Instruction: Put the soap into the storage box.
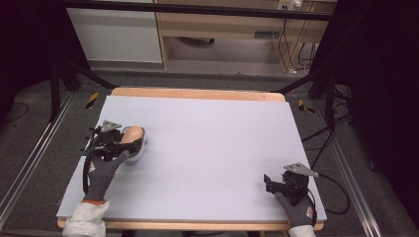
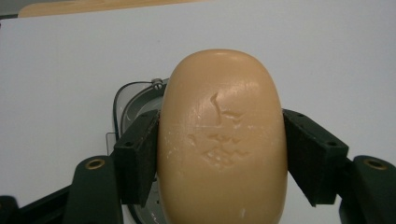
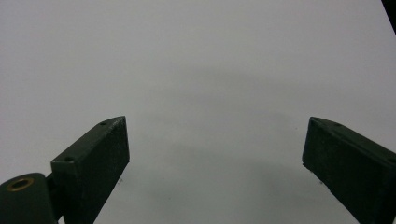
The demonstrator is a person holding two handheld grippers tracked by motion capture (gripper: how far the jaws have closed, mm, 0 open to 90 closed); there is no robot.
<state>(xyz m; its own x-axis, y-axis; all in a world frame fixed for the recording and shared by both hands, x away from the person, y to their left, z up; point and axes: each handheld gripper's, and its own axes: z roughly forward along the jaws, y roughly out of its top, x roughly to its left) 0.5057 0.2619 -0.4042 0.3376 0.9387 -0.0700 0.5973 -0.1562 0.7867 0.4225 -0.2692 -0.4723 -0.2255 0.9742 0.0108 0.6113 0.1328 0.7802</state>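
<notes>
1. While the left gripper (image 1: 129, 144) is clamped on the soap bar (image 2: 222, 140) just above its dish (image 2: 122, 105) at the table's (image 1: 212, 143) left side, the step looks like lifting it.
2. Next move likely needs a steady carry.
3. Right gripper (image 1: 268, 183) rests released, holding nothing.

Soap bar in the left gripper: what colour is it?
Tan-orange, seen best in the left gripper view: soap bar.
</notes>
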